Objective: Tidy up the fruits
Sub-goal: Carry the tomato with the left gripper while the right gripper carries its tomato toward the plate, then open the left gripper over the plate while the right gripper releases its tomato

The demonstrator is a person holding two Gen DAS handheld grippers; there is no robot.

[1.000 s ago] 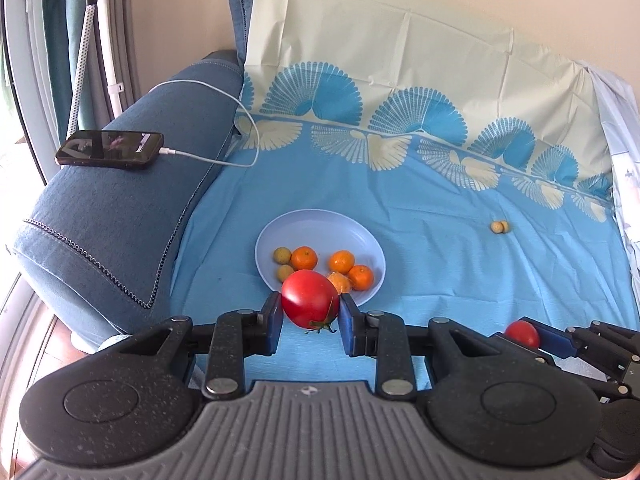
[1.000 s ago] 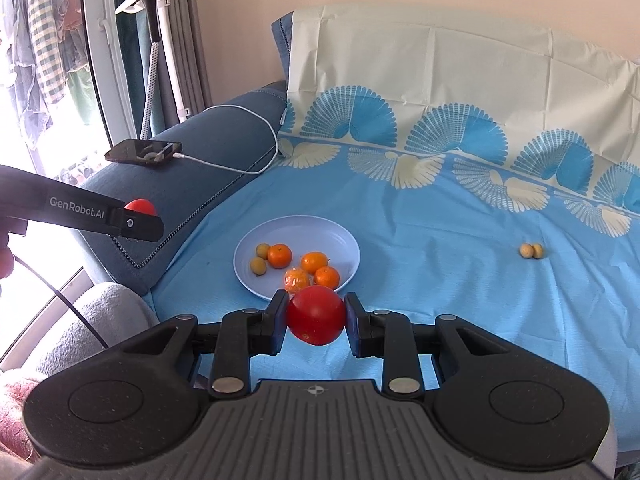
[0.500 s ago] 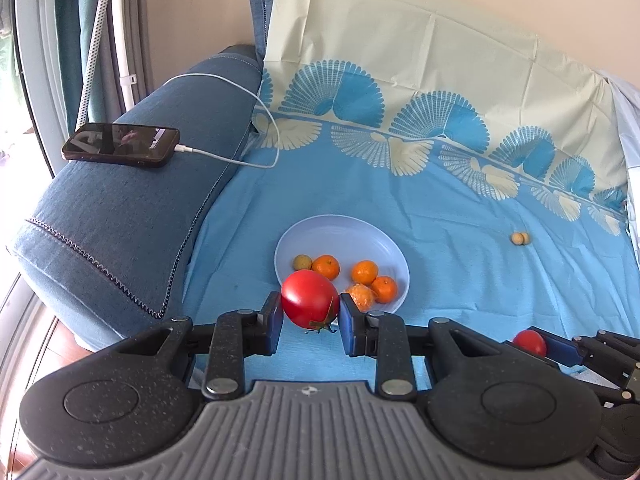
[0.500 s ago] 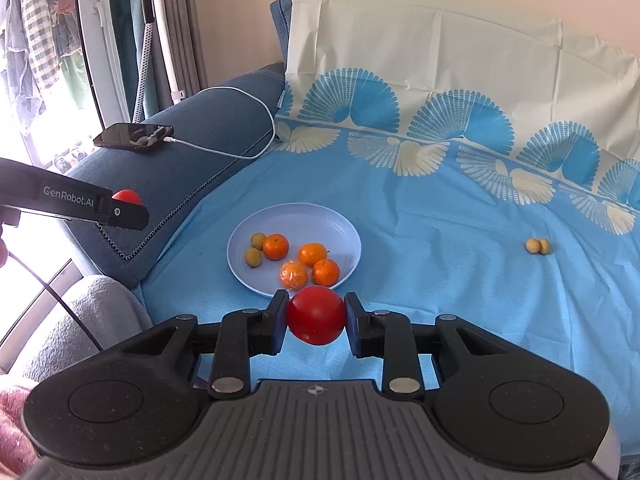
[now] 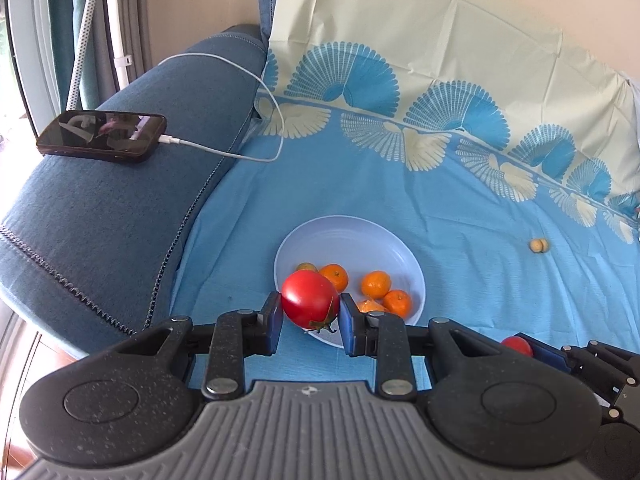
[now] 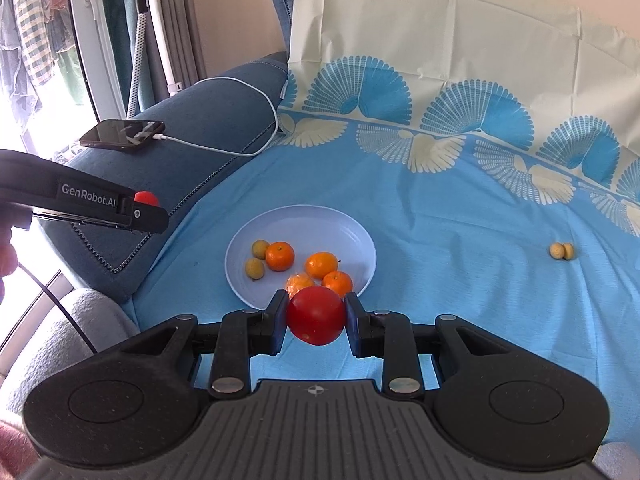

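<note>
A stemmed tomato is clamped between the narrow-set jaws of the left gripper, its green calyx turned downward, and a second tomato is pinched the same way in the right gripper; each fruit is held across its widest part, presumably so that it cannot roll out while carried. Both are suspended above the near edge of a pale blue plate, which lies on the blue bedsheet and evidently serves as the collecting place. Within the plate four small oranges and two yellowish fruits are already gathered toward its near side, leaving the far half bare. The step in hand is judged to be delivery of the tomatoes to the plate, with release into the bare part being the safer choice, since a drop onto the oranges could set them rolling. Two small yellow fruits are left well apart on the sheet to the right, not yet collected. On the blue sofa arm to the left a phone rests with a white charging cable plugged in, clear of the work.
</note>
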